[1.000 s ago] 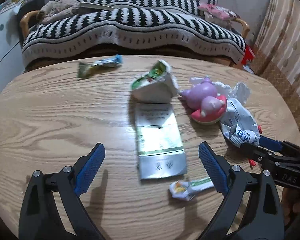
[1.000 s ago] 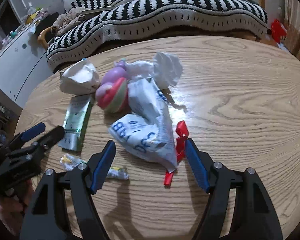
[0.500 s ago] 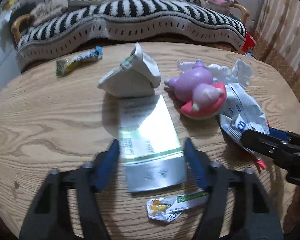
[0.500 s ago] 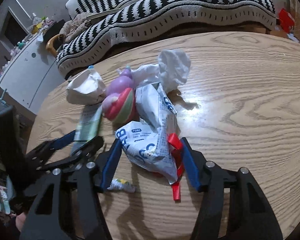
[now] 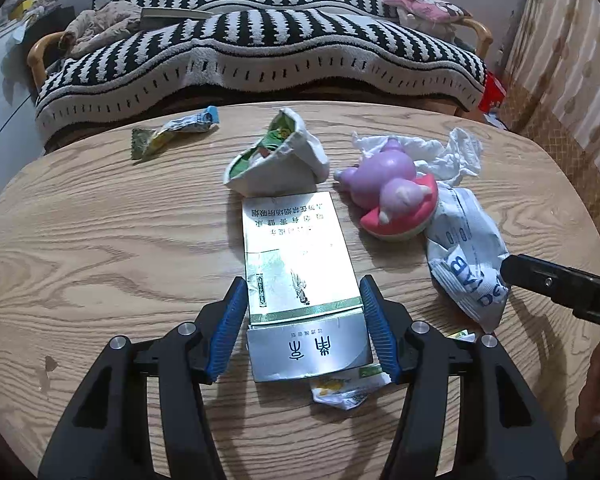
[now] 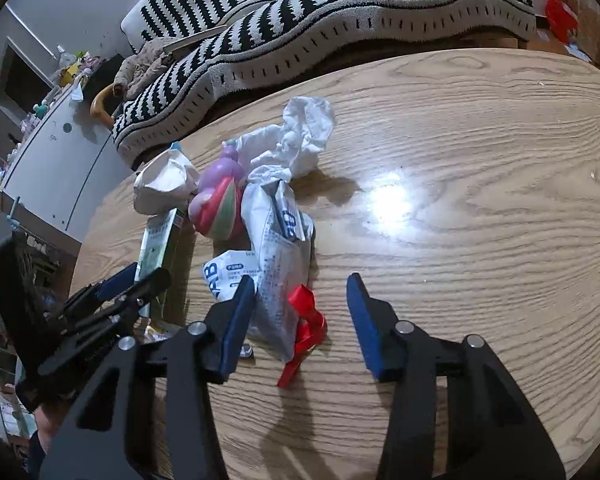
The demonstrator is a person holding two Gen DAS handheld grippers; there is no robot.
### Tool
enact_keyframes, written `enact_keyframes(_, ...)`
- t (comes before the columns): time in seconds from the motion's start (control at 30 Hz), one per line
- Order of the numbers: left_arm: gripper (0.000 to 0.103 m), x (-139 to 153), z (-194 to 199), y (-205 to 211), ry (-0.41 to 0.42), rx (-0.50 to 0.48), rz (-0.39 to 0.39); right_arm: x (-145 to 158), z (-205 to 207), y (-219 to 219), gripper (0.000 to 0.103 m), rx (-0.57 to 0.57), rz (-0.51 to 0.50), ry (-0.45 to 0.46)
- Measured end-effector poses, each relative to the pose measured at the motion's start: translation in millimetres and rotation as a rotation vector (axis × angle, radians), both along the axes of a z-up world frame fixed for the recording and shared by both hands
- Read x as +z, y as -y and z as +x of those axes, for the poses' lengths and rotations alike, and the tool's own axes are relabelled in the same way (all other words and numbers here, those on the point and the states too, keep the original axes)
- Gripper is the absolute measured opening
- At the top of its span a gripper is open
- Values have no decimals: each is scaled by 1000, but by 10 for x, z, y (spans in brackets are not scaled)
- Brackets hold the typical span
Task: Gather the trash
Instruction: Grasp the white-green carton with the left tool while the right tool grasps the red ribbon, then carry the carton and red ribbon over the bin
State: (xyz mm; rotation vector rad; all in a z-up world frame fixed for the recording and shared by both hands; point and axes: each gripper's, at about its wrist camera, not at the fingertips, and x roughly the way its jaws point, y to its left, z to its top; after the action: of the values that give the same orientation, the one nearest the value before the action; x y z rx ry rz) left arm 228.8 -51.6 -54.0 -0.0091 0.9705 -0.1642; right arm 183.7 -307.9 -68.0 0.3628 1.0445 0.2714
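Observation:
A flattened silver and green carton (image 5: 300,280) lies on the wooden table (image 5: 100,240). My left gripper (image 5: 304,312) has closed its blue pads on the carton's two long edges. A small crumpled wrapper (image 5: 344,388) lies under the carton's near end. My right gripper (image 6: 300,316) is open around the near end of a white printed bag (image 6: 276,248) with a red ribbon (image 6: 306,320); the left pad touches the bag. The bag also shows in the left wrist view (image 5: 464,256).
A purple and pink toy (image 5: 392,196), crumpled white tissue (image 6: 300,140), a white crumpled pouch (image 5: 276,164) and a candy wrapper (image 5: 172,134) lie on the table. A striped sofa (image 5: 260,48) stands behind it, a white cabinet (image 6: 56,160) to the left.
My left gripper moved forward over the carton and closed onto its edges. My right gripper moved forward so its pads straddle the white bag and ribbon.

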Motion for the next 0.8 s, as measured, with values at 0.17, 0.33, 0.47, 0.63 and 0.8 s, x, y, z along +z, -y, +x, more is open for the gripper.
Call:
enact_keyframes(0.17, 56, 28, -24, -19, 6, -3, -4, 97, -84, 10, 32, 0, -15, 29)
enact_keyframes(0.33, 56, 42, -43, -17, 9, -7, -6, 53, -60, 85, 32, -19, -24, 15)
enact_keyframes(0.47, 56, 40, -61, 1, 10, -9, -4, -17, -17, 48, 27, -15, -50, 6)
enact_keyframes(0.63, 56, 50, -79, 34, 12, -16, 3, -89, 48, -80, 11, 13, -78, -2)
enact_keyframes(0.8, 56, 70, -87, 53, 12, -22, 14, 20, -26, -90, 10, 10, -123, 29)
